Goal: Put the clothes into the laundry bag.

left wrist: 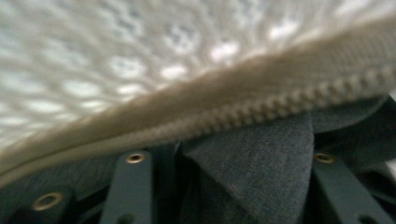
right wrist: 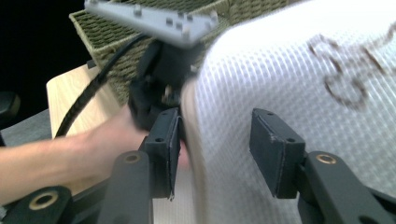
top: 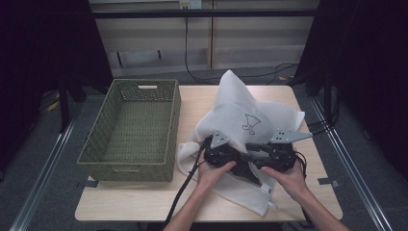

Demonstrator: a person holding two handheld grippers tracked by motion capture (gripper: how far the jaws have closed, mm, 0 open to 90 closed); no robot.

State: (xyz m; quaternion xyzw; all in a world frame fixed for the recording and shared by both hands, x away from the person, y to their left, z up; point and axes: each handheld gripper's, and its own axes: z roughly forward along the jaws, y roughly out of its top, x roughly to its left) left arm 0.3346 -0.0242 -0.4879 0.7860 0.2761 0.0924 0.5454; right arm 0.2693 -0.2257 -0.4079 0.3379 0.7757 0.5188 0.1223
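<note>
High view shows a white mesh laundry bag [top: 243, 122] heaped on the wooden table [top: 144, 202], just to the right of a green woven basket [top: 130, 130], with a dark garment [top: 246, 171] at the bag's near edge, where both hands work. The left gripper [top: 222, 155] sits at the near left of the bag; its own camera looks past the zipper [left wrist: 261, 112] along the bag's mouth onto grey cloth [left wrist: 261, 163], with its jaws standing apart and cloth between them, though I cannot tell whether they press on anything. The right gripper [top: 274, 153], at the near right of the bag, has its jaws clearly apart, with the mesh edge [right wrist: 198, 140] standing between the pads and not clamped. The likely trouble lies here: if the right jaws close on a single thin layer, or too near the edge, the mesh may slip free and the mouth collapse, so the garment bunches against the zipper instead of sliding in. Pulling hard could also drag the whole bag toward the basket, since nothing anchors it.
</note>
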